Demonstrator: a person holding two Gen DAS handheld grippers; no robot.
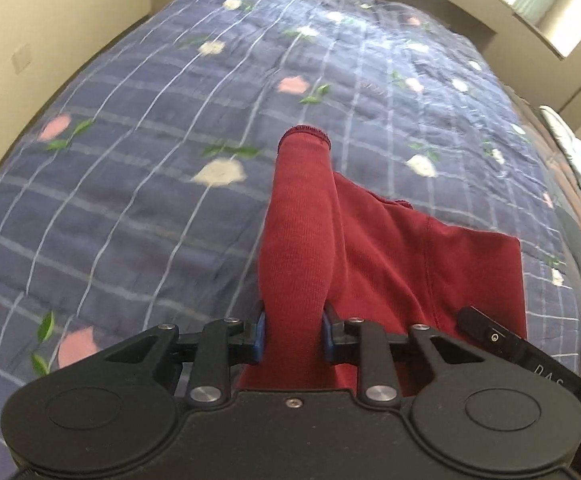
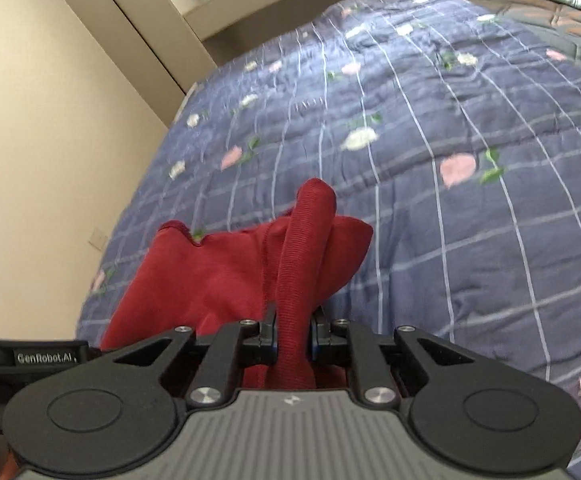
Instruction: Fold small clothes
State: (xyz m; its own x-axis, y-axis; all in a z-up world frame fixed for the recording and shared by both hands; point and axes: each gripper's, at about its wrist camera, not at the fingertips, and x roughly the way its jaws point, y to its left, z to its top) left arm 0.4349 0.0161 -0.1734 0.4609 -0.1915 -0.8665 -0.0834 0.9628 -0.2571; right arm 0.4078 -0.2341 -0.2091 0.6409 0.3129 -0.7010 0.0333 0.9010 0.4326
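Two grippers are clamped on one dark red garment (image 1: 370,240) above the bed. A rolled sleeve of it is pinched by the left gripper (image 1: 294,334), a ribbed band by the right gripper (image 2: 293,338). Beyond the garment, the blue checked flowered quilt (image 1: 150,200) is spread; beyond that, cream walls (image 2: 50,120) are seen.

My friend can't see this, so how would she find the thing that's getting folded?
Look at the big bed with the blue checked quilt dotted with pink and white flowers. Above it, the left gripper and right gripper each pinch part of a dark red garment. It is the only plain red thing there.
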